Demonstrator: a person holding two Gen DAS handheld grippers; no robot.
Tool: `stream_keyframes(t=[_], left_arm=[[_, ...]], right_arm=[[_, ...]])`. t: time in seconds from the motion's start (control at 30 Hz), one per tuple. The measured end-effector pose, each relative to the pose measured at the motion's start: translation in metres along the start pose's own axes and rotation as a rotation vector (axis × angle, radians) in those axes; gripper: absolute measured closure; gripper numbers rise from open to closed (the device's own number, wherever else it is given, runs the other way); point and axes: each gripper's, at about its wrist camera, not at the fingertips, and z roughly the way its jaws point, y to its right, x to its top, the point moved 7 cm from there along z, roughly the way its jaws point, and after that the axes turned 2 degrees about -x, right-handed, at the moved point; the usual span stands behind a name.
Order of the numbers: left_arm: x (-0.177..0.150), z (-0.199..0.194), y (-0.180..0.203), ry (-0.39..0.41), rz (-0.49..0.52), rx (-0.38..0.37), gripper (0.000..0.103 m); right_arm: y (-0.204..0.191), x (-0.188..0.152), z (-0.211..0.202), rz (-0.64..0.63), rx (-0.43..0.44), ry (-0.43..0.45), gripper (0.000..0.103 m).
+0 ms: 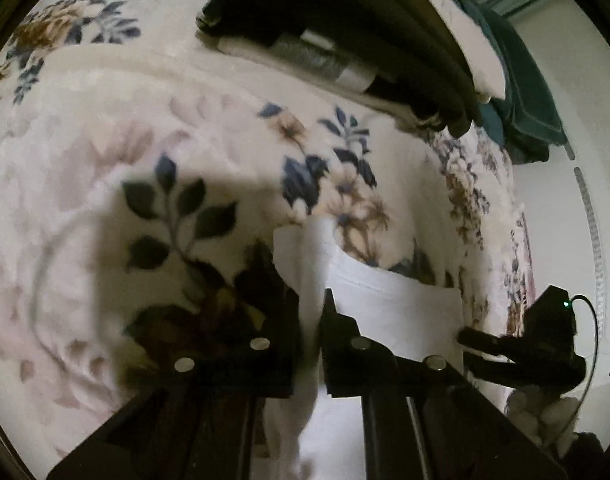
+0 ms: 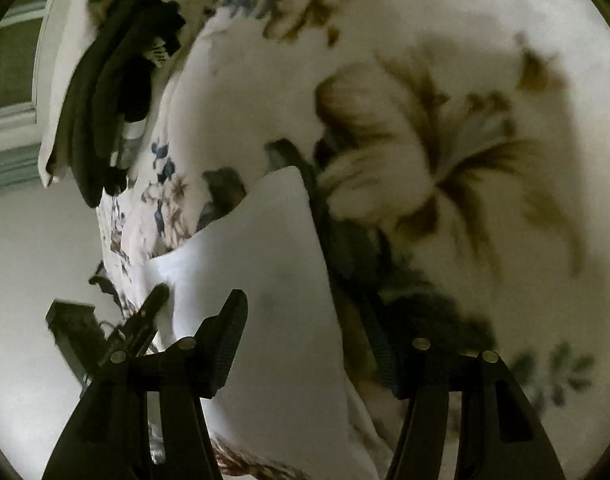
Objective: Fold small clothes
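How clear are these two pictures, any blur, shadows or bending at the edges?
Left wrist view: the floral blanket is smeared at the left and carries a dark shadow just ahead of the left gripper, which pinches the white garment; the wall bows at the right rim. Right wrist view: dimmer, the big flower print is streaked, and the right gripper fingers are silhouettes.

Both grippers are matte black plastic, pretty chunky. The left gripper (image 1: 311,320) has flat angular fingers with four round silver screw heads across the base. The right gripper (image 2: 309,320) has the same silver discs and ribbed pads; from the left cam it shows a green LED and thin black cable.
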Motion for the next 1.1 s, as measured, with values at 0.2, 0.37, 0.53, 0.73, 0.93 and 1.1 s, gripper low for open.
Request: stream_keyframes(t=[0.2, 0.37, 0.53, 0.73, 0.93, 1.1], left_arm=[[0.001, -0.023, -0.036, -0.01, -0.107, 0.047, 0.094], [-0.068, -0.077, -0.054, 0.004, -0.278, 0.007, 0.057], [-0.164, -0.088, -0.044, -0.046, -0.516, -0.139, 0.057], [-0.185, -0.038, -0.009, -0.049, -0.643, -0.302, 0.056], [-0.164, -0.024, -0.018, 0.077, -0.693, -0.244, 0.078], [-0.164, -0.047, -0.035, 0.13, -0.645, -0.202, 0.083]], right_arm=[[-0.032, 0.007, -0.021, -0.136, -0.142, 0.103, 0.098], [-0.023, -0.035, -0.051, -0.071, -0.125, 0.081, 0.042], [0.012, -0.118, -0.06, 0.138, -0.071, -0.01, 0.041], [0.032, -0.163, -0.01, 0.327, 0.079, -0.097, 0.041], [0.031, -0.157, 0.005, 0.341, 0.098, -0.012, 0.085], [0.033, -0.16, -0.004, 0.333, 0.082, -0.002, 0.088]])
